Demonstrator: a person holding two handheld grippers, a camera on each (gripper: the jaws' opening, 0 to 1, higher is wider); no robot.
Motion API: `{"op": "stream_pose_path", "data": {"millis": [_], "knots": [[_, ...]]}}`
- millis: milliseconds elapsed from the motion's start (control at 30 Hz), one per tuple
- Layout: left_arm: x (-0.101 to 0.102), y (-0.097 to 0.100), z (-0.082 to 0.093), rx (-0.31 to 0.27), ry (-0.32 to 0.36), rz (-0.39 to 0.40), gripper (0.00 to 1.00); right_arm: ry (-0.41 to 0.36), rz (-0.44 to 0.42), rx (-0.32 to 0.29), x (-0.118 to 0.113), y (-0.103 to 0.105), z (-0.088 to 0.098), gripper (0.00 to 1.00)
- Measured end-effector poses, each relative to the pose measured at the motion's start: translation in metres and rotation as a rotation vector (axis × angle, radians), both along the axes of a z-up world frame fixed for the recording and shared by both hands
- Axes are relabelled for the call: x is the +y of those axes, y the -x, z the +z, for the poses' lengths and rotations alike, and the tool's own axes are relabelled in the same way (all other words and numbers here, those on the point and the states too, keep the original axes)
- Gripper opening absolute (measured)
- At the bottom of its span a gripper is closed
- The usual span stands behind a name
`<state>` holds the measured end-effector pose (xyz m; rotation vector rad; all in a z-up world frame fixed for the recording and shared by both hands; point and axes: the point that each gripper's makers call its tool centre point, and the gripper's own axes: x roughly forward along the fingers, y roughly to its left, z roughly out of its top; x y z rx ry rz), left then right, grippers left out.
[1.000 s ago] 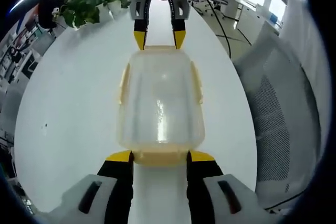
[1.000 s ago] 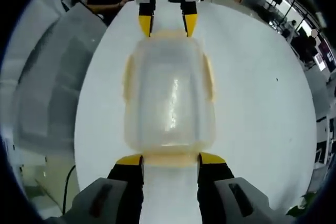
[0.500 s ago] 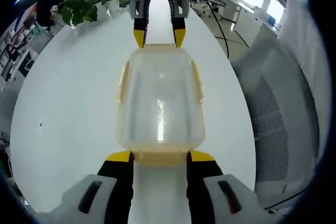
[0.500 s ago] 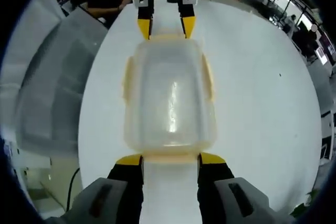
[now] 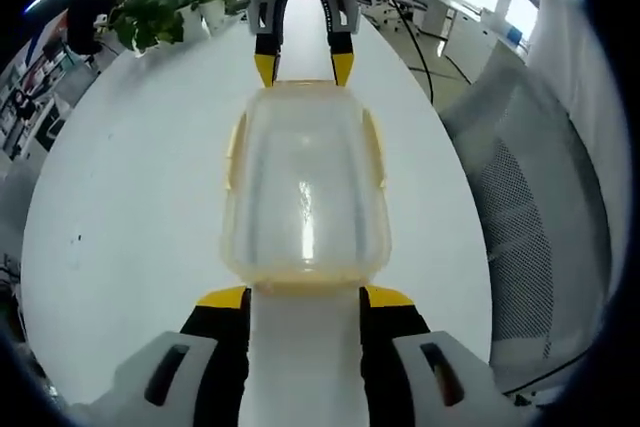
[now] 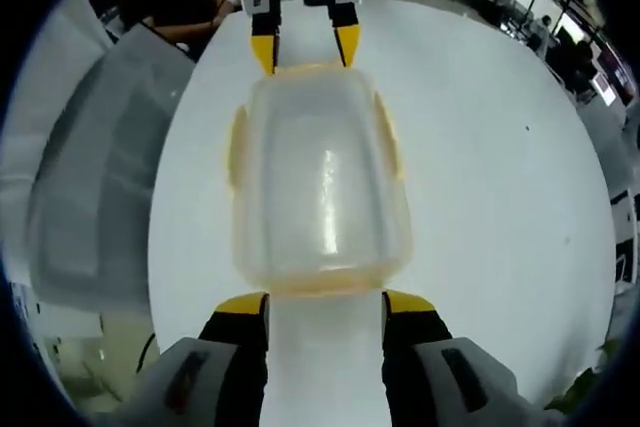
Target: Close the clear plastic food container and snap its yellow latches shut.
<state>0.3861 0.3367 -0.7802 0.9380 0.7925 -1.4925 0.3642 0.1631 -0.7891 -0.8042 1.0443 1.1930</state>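
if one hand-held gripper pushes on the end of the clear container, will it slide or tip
Likely slide: the clear container looks empty, so light, and sits low and wide on the smooth white table. Tipping seems unlikely. The right hand-held gripper at the far end could brace it.

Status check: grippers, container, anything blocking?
Left gripper and right gripper open, one at each end of container. Lid on; side latches look down. White table bare around it.

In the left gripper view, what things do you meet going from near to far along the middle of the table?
Left gripper → clear container → right gripper → potted plant at the far edge of the table.
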Motion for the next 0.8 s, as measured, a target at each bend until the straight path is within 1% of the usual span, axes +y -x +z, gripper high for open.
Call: {"op": "stream_pose_path", "data": {"millis": [33,100,167,233,300,333,400,467,500,533,567,633,667,700,733,767,800], "knots": [[0.001,0.001,0.000,0.006,0.001,0.009,0.49,-0.005,-0.007,0.006,0.000,0.001,0.000,0.45],[0.007,0.001,-0.001,0.004,-0.006,0.013,0.48,0.000,-0.004,-0.001,-0.002,0.002,0.000,0.45],[0.010,0.003,0.001,0.002,-0.004,0.017,0.47,0.001,-0.011,-0.006,-0.004,0.002,0.001,0.45],[0.011,0.002,0.004,0.002,0.004,0.038,0.47,-0.016,-0.033,-0.011,-0.005,0.001,0.005,0.45],[0.011,0.000,0.007,0.007,0.022,0.069,0.47,-0.034,-0.062,-0.017,-0.006,-0.001,0.011,0.45],[0.009,0.000,0.011,0.028,0.048,0.112,0.47,-0.017,-0.072,-0.018,-0.011,-0.001,0.013,0.45],[0.006,-0.001,0.018,0.042,0.079,0.160,0.46,-0.023,-0.085,-0.030,-0.012,-0.002,0.018,0.44],[0.004,-0.002,0.021,0.052,0.093,0.207,0.45,-0.057,-0.155,-0.002,-0.008,0.001,0.024,0.43],[0.007,-0.006,0.022,0.046,0.071,0.250,0.42,-0.068,-0.185,-0.003,-0.008,0.000,0.027,0.43],[0.007,-0.009,0.023,0.031,0.071,0.272,0.42,-0.060,-0.181,-0.012,-0.008,0.000,0.027,0.43],[0.001,-0.010,0.028,0.035,0.107,0.301,0.42,-0.061,-0.192,-0.014,-0.008,0.000,0.028,0.43],[-0.004,-0.005,0.031,0.090,0.128,0.380,0.43,-0.065,-0.243,-0.018,-0.007,-0.001,0.028,0.43],[-0.005,-0.006,0.032,0.087,0.127,0.395,0.43,-0.082,-0.257,-0.013,-0.004,-0.001,0.029,0.43],[-0.005,-0.006,0.031,0.075,0.115,0.389,0.43,-0.131,-0.315,0.010,0.003,0.000,0.032,0.42],[-0.005,-0.005,0.031,0.055,0.104,0.392,0.42,-0.158,-0.352,0.026,0.006,0.000,0.033,0.42],[-0.006,-0.005,0.031,0.050,0.100,0.406,0.42,-0.166,-0.375,0.041,0.007,0.001,0.034,0.42],[-0.008,-0.004,0.031,0.059,0.098,0.431,0.42,-0.156,-0.380,0.036,0.006,0.000,0.033,0.41]]}}
